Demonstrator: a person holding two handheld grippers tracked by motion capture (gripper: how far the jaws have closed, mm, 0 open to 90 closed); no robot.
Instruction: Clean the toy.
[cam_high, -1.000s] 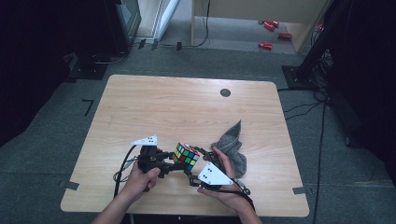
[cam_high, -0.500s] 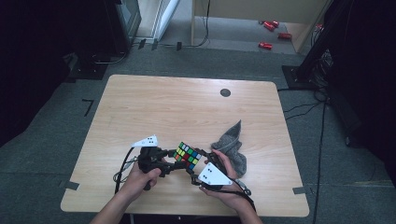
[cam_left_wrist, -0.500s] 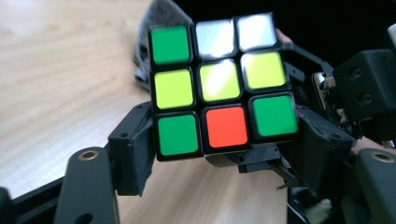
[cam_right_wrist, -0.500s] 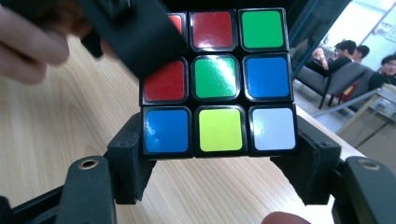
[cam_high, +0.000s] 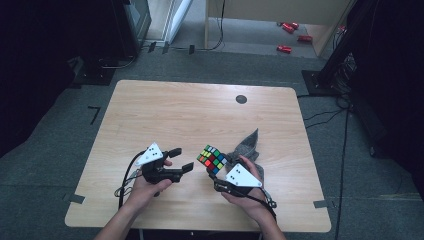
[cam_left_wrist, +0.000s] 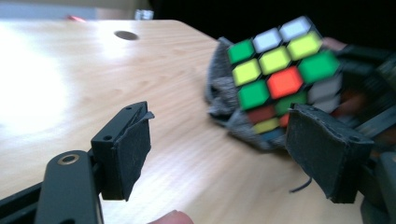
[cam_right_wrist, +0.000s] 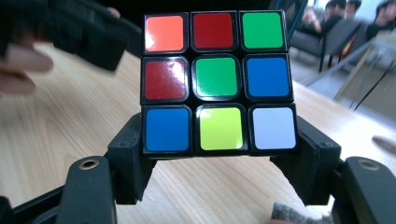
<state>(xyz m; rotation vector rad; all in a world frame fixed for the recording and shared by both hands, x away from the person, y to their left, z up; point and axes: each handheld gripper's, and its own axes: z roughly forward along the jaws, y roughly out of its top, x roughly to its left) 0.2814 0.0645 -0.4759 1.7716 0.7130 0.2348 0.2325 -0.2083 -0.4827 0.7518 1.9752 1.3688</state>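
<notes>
Centrally, right claw clamping cube, left claw agape nearby

black tongs, grey triangular plates, trailing cables

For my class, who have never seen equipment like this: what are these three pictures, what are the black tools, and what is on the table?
A person sits at a wooden table holding a two-jaw hand gripper in each hand. The high view looks down from above; the other two pictures come from cameras riding on each gripper. The right gripper clamps a Rubik's cube by its lower row, lifted off the table. The left gripper is open, beside the cube. A crumpled grey cloth lies on the table behind the cube.
</notes>
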